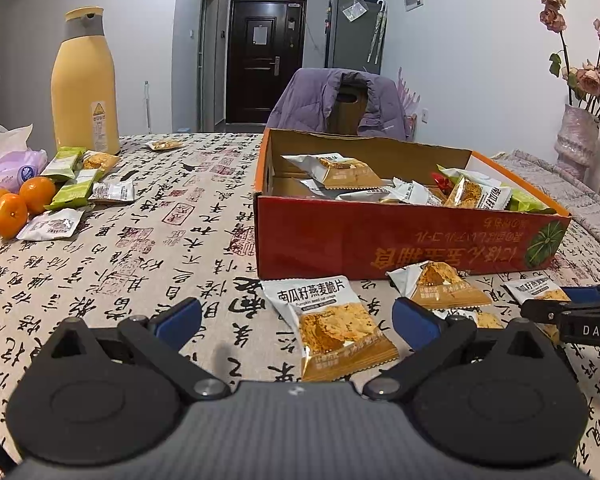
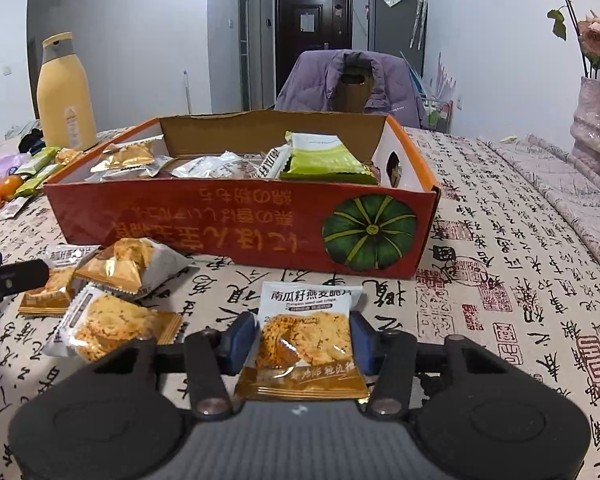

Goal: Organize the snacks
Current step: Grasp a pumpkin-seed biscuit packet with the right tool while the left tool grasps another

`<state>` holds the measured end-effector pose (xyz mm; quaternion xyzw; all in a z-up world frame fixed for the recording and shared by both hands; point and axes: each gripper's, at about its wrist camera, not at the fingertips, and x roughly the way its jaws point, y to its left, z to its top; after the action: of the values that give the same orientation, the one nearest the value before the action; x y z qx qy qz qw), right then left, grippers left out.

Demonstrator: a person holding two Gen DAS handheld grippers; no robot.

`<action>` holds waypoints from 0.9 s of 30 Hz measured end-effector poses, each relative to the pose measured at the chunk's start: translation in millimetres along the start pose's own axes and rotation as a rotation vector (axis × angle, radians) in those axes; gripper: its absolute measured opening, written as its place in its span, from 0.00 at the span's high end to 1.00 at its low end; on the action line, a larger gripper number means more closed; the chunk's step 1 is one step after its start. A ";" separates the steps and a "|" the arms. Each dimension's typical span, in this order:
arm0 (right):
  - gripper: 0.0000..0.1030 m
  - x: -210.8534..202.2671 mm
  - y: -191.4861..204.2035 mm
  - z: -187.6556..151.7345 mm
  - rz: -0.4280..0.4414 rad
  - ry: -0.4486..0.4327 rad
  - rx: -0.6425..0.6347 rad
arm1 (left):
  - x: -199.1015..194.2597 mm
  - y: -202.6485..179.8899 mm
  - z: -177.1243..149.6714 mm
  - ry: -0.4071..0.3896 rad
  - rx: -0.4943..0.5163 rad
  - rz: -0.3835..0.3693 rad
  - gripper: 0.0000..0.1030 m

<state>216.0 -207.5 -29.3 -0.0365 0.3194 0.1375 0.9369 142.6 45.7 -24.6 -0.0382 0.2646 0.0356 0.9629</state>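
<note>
A red-orange cardboard box [image 1: 380, 240] [image 2: 220, 220] with a pumpkin print stands on the calligraphy tablecloth and holds several snack packets. In the right wrist view, my right gripper [image 2: 302, 340] is shut on a white-and-gold oat crisp packet [image 2: 304, 336], its blue pads pressing both sides, just in front of the box. My left gripper [image 1: 298, 318] stands open low over the table. Another oat crisp packet [image 1: 328, 328] lies flat between its fingers, untouched. Three more such packets [image 2: 112, 320] lie loose between the two grippers.
At the left are a yellow thermos [image 1: 84, 84], three oranges [image 1: 12, 208] and several green and white packets [image 1: 74, 188]. A vase of dried roses [image 1: 576, 144] stands at the far right. A chair with a purple jacket [image 1: 340, 100] is behind the box.
</note>
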 end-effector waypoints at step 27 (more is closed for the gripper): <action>0.55 -25.4 -11.2 -5.3 -0.017 -0.150 0.063 | 46.9 -16.6 20.6 0.206 -0.013 0.106 0.00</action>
<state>196.8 -225.1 -18.2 0.0005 0.2522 0.1218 0.9600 194.7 33.4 -30.0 -0.0340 0.3634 0.0842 0.9272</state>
